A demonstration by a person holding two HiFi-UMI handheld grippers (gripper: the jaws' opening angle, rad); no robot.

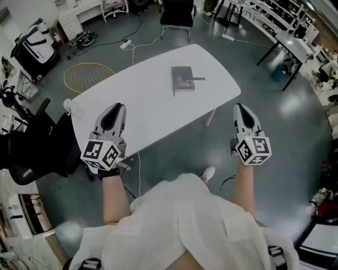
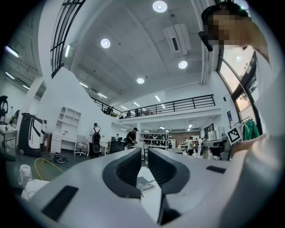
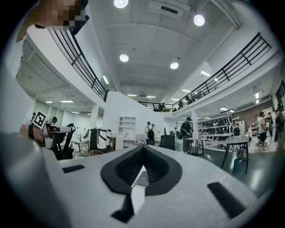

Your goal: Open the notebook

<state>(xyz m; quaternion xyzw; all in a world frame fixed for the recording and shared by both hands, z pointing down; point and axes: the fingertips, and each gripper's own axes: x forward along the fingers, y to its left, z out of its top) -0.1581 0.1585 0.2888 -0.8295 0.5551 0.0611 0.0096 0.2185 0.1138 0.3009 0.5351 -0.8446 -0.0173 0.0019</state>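
A grey closed notebook point(image 1: 182, 78) lies on the far part of the white table point(image 1: 142, 100), with a thin dark pen-like thing point(image 1: 198, 79) sticking out at its right edge. My left gripper point(image 1: 117, 107) hovers over the table's near edge, well short of the notebook, its jaws a narrow gap apart with nothing between them. In the left gripper view the notebook point(image 2: 143, 184) shows through that gap of the left gripper point(image 2: 144, 153). My right gripper point(image 1: 240, 107) hangs over the floor to the right of the table, shut and empty. The right gripper point(image 3: 142, 149) has its tips together.
A black chair point(image 1: 177, 13) stands beyond the table. Another black office chair point(image 1: 26, 142) is at the left. A round woven hoop point(image 1: 87, 75) and cables lie on the floor. A small clear object point(image 1: 71, 108) sits at the table's left corner. Desks point(image 1: 288, 34) line the far right.
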